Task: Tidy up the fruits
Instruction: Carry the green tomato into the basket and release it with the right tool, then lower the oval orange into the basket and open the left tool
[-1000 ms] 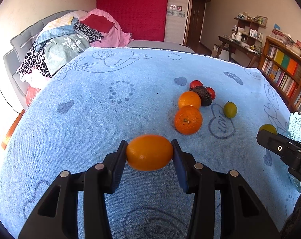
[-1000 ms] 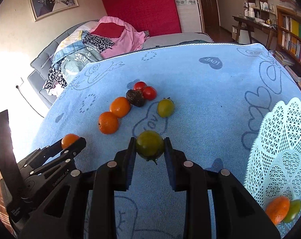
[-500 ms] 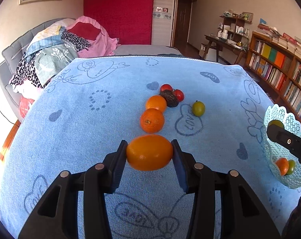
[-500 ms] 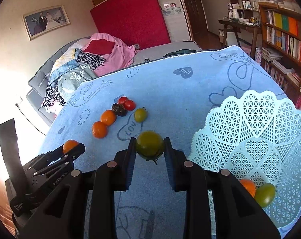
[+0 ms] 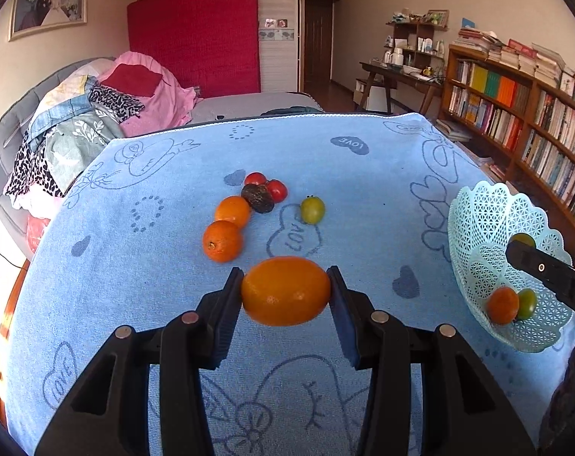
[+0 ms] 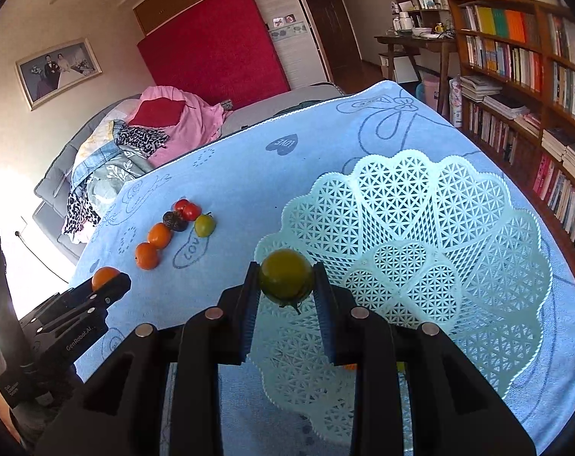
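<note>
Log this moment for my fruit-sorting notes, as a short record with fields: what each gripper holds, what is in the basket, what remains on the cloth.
left gripper: jaws shut on an orange fruit, above the blue cloth
right gripper: jaws shut on a green tomato, at the basket's near rim
basket: holds one orange fruit and one green fruit, touching
left on cloth: two oranges, a dark fruit, two red tomatoes, a yellow-green tomato
</note>
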Demonstrator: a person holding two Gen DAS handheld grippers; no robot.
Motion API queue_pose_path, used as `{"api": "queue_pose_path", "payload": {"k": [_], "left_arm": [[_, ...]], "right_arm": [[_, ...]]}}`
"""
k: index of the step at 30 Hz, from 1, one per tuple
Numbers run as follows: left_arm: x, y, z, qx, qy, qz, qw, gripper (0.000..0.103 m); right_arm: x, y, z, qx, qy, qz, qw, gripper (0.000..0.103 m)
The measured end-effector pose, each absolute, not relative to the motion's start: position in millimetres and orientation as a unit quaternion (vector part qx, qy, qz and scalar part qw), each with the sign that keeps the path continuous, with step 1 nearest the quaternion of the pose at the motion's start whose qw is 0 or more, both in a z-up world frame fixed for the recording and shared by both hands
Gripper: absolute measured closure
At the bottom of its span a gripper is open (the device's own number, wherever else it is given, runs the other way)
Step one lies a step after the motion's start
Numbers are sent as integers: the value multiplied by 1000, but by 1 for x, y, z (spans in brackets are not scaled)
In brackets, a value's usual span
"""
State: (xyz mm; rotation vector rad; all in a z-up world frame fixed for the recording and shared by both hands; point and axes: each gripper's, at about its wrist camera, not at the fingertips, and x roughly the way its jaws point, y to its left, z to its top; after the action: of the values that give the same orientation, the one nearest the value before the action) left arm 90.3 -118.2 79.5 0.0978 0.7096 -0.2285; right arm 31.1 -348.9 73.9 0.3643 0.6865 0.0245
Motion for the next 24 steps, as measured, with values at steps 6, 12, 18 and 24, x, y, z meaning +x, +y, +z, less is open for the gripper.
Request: {"api": "queue_pose_path", "payload": {"k": [6,12,18,24], "left_arm": [[86,-143,84,63,346,-133,927,58],[86,-163,86,69,347,-149,923,58],[84,-181,87,80,348,-162,920,58],[80,-201,88,94,343,-176,918,58]], "right_arm": [[18,-371,72,179,329,-15,927,74],[8,-388,69,187,327,-29,926,74],[2,-397,70,182,318,-39,930,62],[-4,-397,71,160,309,-43,936,61]]}}
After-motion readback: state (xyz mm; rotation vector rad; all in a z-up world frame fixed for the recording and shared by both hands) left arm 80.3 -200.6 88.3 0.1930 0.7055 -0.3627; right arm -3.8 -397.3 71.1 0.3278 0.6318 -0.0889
